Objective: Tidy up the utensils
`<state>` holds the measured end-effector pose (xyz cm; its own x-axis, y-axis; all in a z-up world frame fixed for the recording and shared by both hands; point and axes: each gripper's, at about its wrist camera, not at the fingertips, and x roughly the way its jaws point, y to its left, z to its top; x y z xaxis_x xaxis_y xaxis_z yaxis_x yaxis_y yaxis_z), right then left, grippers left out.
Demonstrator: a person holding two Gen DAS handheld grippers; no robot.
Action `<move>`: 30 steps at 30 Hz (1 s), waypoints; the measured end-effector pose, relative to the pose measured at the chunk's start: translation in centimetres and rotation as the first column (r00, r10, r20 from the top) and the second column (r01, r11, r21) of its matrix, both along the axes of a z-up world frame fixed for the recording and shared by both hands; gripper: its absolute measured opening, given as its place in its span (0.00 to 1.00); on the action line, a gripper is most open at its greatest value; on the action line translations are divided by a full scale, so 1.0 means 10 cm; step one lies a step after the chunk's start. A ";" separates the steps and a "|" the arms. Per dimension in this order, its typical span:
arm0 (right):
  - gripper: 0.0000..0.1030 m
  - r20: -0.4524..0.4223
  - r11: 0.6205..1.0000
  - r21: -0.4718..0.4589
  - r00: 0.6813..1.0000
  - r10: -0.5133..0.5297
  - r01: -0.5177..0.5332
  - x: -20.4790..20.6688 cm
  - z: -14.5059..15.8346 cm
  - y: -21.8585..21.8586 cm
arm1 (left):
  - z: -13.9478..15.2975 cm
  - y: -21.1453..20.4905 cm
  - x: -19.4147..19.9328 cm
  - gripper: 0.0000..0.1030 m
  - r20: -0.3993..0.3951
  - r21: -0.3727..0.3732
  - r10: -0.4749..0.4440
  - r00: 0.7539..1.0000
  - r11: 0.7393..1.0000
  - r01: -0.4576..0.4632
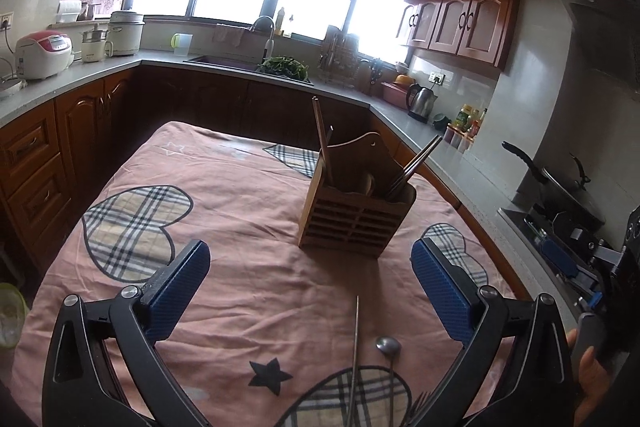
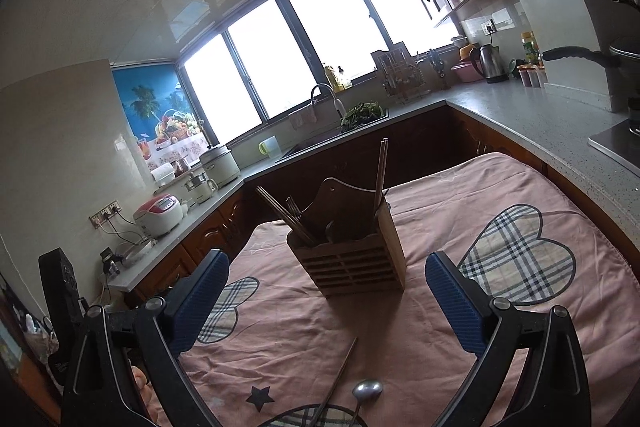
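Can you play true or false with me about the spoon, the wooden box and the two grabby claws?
1. The wooden utensil holder stands upright on the pink tablecloth. True.
2. The metal spoon is already inside the holder. False: it lies on the cloth, in front of the holder.
3. The left gripper is squeezing a chopstick. False: its fingers are wide apart and hold nothing.
4. A loose chopstick lies on the cloth beside the spoon. True.
5. The right gripper is open and empty. True.
6. The holder has nothing in it. False: chopsticks stick up out of it.
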<state>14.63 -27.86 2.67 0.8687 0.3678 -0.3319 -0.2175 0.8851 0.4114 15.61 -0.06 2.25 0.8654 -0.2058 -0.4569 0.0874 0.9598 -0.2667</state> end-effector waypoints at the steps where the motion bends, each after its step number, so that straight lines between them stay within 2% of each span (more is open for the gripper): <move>1: 0.97 0.001 1.000 -0.005 1.000 0.001 -0.001 -0.06 0.00 0.01 | -0.01 0.01 -0.06 1.00 0.000 0.005 0.004 1.000 1.000 -0.004; 15: 0.98 0.010 0.994 -0.103 0.999 0.046 -0.045 -0.64 -0.13 0.23 | -0.05 0.06 -0.67 1.00 0.012 0.078 0.026 1.000 0.997 -0.027; 20: 0.98 0.032 0.986 -0.163 0.998 0.047 -0.041 -0.84 -0.14 0.28 | -0.06 0.04 -0.95 1.00 0.057 0.129 0.072 0.996 0.989 -0.079; 25: 0.98 0.088 0.972 -0.234 0.996 0.023 -0.002 -1.12 -0.12 0.32 | -0.03 -0.01 -1.24 1.00 0.111 0.198 0.092 0.990 0.974 -0.113; 30: 1.00 0.176 0.948 -0.313 0.984 -0.005 0.060 -1.38 0.08 0.36 | 0.05 -0.07 -1.50 1.00 0.174 0.259 0.088 0.981 0.957 -0.132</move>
